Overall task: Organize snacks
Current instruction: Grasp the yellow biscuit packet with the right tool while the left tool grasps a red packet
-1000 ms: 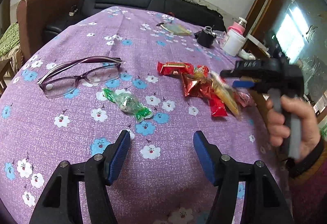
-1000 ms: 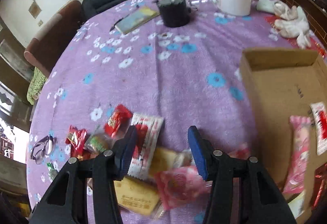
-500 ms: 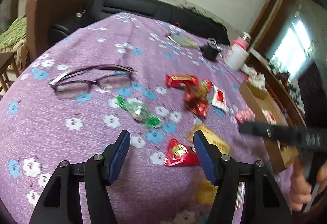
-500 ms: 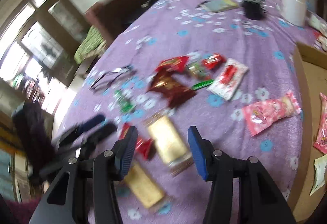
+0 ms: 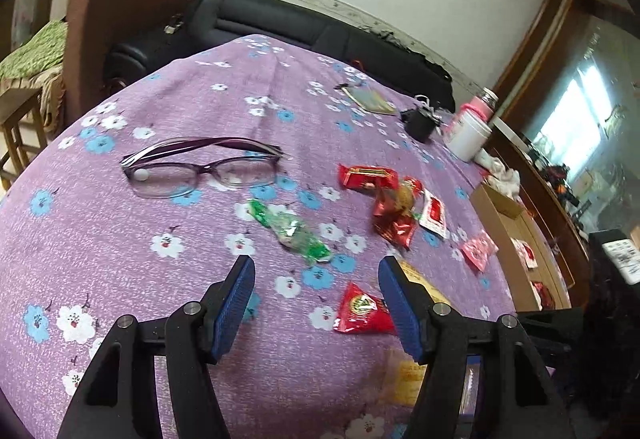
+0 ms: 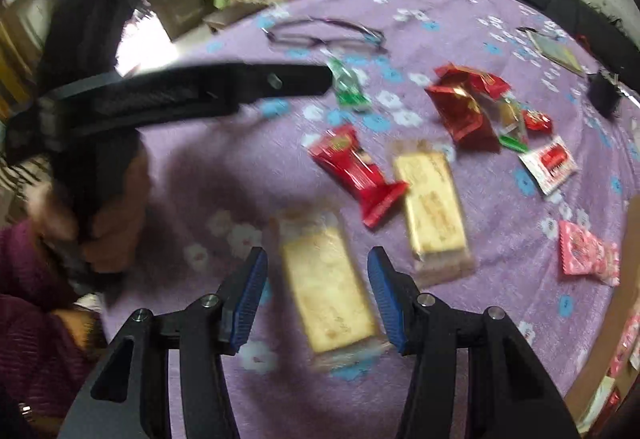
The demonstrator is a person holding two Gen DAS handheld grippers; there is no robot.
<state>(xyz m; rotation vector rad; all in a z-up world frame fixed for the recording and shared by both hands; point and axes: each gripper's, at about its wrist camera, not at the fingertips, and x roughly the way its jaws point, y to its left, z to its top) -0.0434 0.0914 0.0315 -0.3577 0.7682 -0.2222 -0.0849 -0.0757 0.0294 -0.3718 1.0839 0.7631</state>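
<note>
step: you're lining up a pick. The right gripper hangs over the near yellow cake packet, jaws either side of it in view but not pressing on it; my guess is that's the target.
how to do it well: square the jaws across the packet's short width, come straight down, then close. The film wrapper looks slippery and the cake soft, so close gently and on the middle, not on the crimped end. View is blurred, so settle before closing.
left gripper: jaws partly open, nothing between the pads, nothing touched. It hovers above the purple floral tablecloth, with the green candy ahead of it and the small red packet low beside its right-hand finger. Your hand on its handle shows at left of the right wrist view.
glasses: far left of the snacks, not a snack, leave them.
loose snacks, left to right: green candy, long red packet, second yellow cake packet just beside it, dark red pile, white-red sachet, pink packet.
right gripper: jaws partly open, empty, no contact I can confirm.
cardboard box: far right edge of table, already has a few packets in it; likely the drop spot.
risk: catching the cloth with the pads on the way down.
</note>
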